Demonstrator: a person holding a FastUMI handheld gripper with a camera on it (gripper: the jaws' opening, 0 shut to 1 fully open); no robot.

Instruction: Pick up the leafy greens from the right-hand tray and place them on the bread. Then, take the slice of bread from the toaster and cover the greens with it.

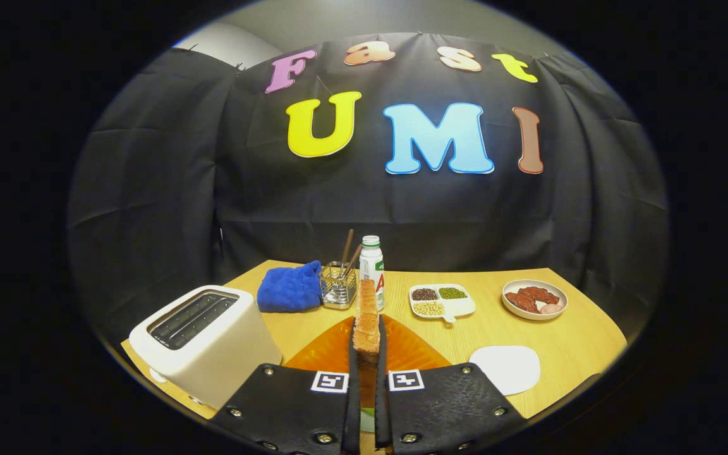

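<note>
**Holding toast on edge above the orange plate**

Gripping the bread slice [367, 322] upright, edge-on, with the hand-held gripper [367, 354] closed on it, both fingers pressed to its flat faces. Hanging over the orange plate [414, 351], just ahead of the fingers. Showing a sliver of green low between the fingers, probably the greens already lying on the lower bread, though too hidden to be sure. Standing empty-slotted near the left finger: the toaster [203, 338], so the slice appears to be out and the covering step in hand.

Risks from here:

- Dropping it edge-first. Still vertical, so opening now would let it topple either way and land askew, or slide off the greens onto the plate.
- Crushing or crumbling. Thin, dry toast pinched across its faces may crack if squeezed harder while tilting.
- Slipping while rotating flat. Held near one end, so the long free end may swing and shift in the grip.
- Misjudging the target. Stack hidden under the fingers, so alignment has to be guessed.
- Dragging the leaves. Lowering at a slant may push the greens sideways off the bread.
- Clipping the toaster when swinging left; the white tray [506, 368] on the tabletop [566, 335] lies near on the other side.
</note>
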